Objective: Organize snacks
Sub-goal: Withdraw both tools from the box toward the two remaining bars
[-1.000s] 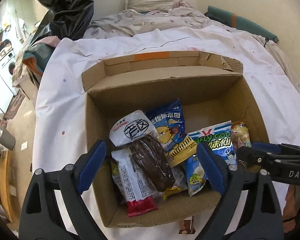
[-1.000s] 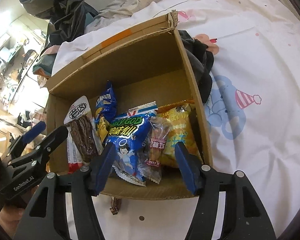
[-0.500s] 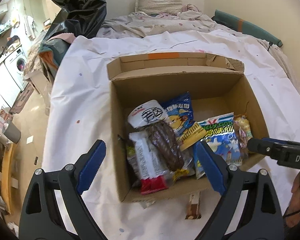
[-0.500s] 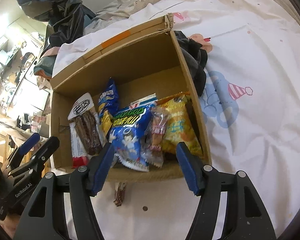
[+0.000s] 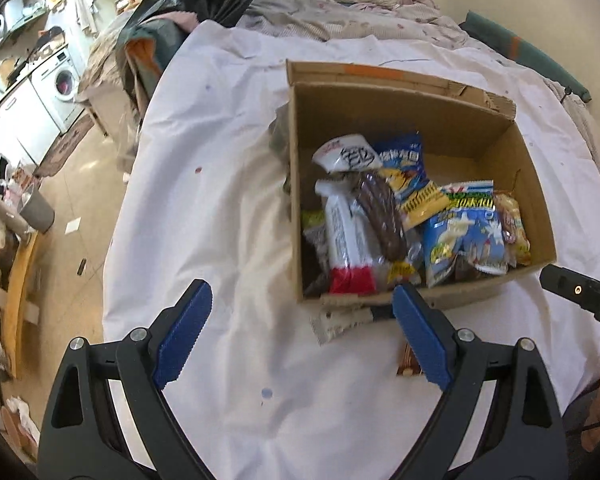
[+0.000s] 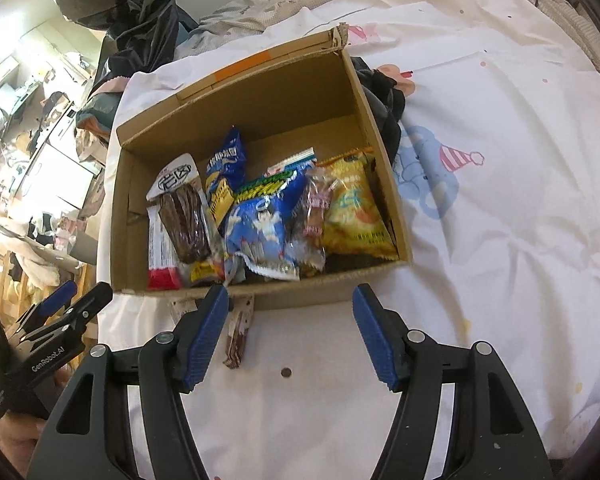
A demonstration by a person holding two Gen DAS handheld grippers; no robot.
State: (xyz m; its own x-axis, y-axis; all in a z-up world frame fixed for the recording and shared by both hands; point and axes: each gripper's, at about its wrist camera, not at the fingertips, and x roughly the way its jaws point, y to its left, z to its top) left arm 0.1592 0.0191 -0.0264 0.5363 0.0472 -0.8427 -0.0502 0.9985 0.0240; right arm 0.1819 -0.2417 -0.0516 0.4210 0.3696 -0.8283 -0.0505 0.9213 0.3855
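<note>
Left wrist view: a corrugated cardboard box [image 5: 420, 304] with an orange tape strip on its far flap sits on a wrinkled white sheet [image 5: 228, 216], toward the sheet's right side. Crinkly snack packets fill the box's near half. A white pouch [image 5: 348, 156] with bold black characters lies at the box's left wall, with a glossy brown, ridged packet [image 5: 382, 216] overlapping a white wrapper with a red end [image 5: 348, 248]. A blue bag [image 5: 404, 160] leans behind them, and a blue-and-green foil bag [image 5: 464, 232] sits to the right beside a clear packet at the right wall. The left gripper [image 5: 300, 332] hovers over bare sheet just short of the box's near wall, its ribbed blue pads spread wide with nothing between them. A flat torn wrapper [image 5: 340, 322] lies on the sheet against that wall.

In the right wrist view the box [image 6: 324, 298] shows a yellow puffy bag [image 6: 352, 208] in its near right corner. The right gripper [image 6: 288, 332] hangs over the sheet [image 6: 500, 240] before the near wall, jaws about half apart and holding nothing. A slim brown bar [image 6: 240, 332] lies on the sheet just beside its left pad. The sheet carries a printed cartoon with a striped party hat.
</note>
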